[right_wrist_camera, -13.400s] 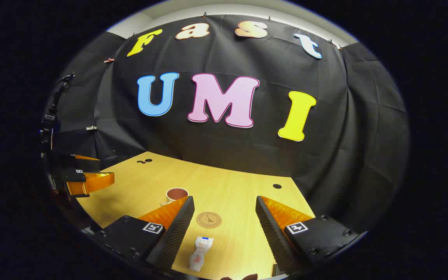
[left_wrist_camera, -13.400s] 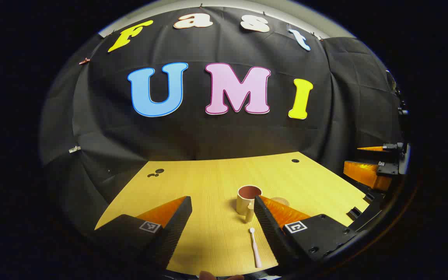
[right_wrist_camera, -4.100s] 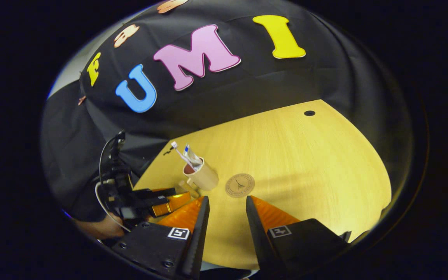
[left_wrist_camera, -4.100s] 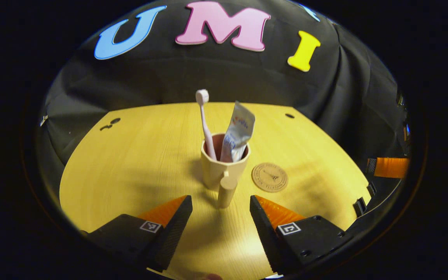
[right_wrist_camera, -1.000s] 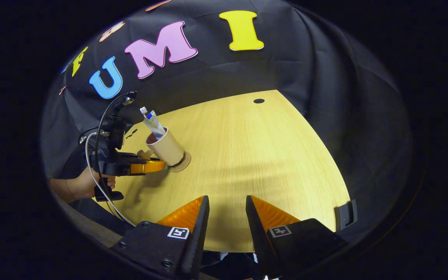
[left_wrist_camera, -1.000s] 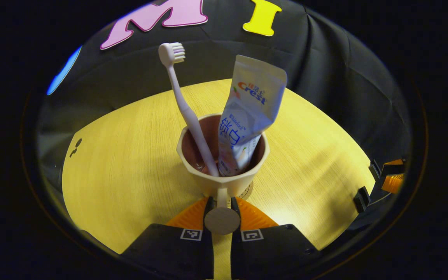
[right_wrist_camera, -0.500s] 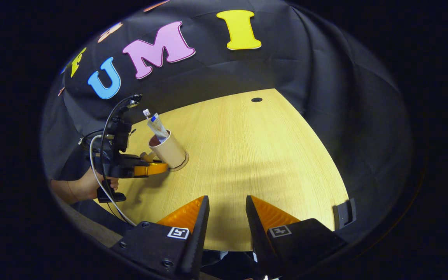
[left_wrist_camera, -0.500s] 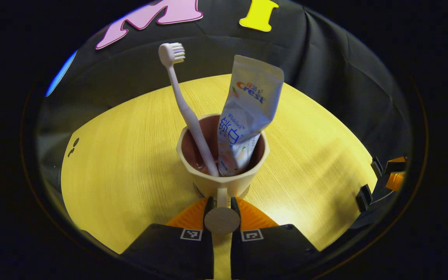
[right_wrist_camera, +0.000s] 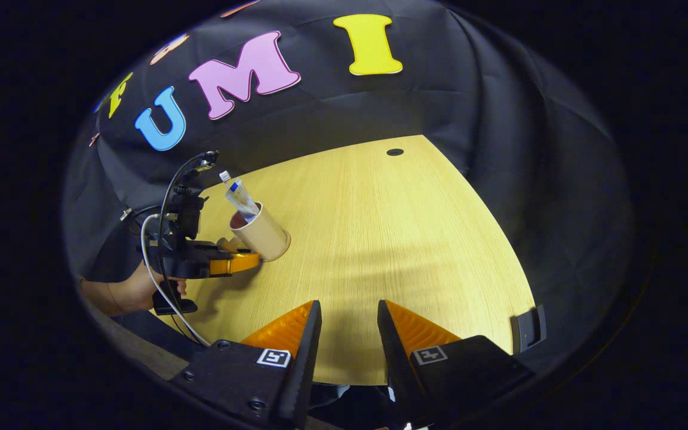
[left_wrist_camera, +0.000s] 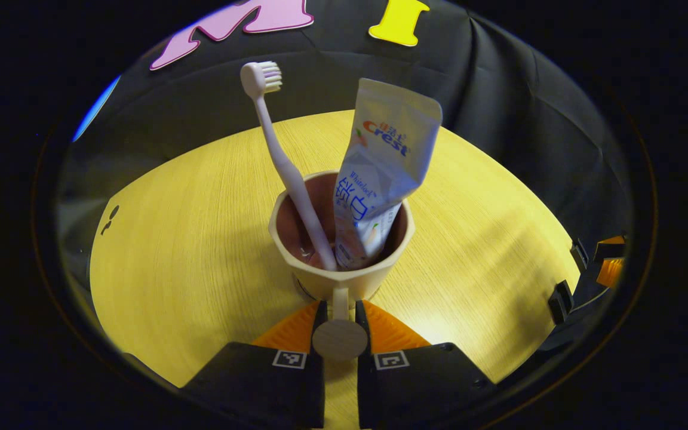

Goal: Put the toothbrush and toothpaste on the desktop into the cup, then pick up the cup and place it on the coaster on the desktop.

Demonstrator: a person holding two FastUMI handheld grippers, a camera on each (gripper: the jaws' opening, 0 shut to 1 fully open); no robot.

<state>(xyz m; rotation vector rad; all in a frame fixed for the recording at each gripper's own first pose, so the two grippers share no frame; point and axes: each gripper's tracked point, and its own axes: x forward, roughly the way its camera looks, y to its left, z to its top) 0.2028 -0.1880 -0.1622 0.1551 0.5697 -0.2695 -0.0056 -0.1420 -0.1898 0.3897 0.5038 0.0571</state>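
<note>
Between the left claw's [left_wrist_camera: 340, 310] two fingers sits the round-ended handle of the beige plastic cup [left_wrist_camera: 340, 280], pinched fast. Standing inside the cup are the pale pink toothbrush [left_wrist_camera: 284, 167] and the white toothpaste tube [left_wrist_camera: 380, 173], over the yellow wooden bench [left_wrist_camera: 189, 239]. Well apart, the right claw [right_wrist_camera: 347, 316] hangs narrowly parted, grasping nothing.

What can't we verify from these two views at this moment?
- Coaster: hidden under the cup in left gripper view, so centering is unknown.
- Cup base contact: blocked by the left gripper, shut on the handle.
- Toothbrush: too small in right gripper view.
- Right gripper: narrow gap, holds nothing.
</note>
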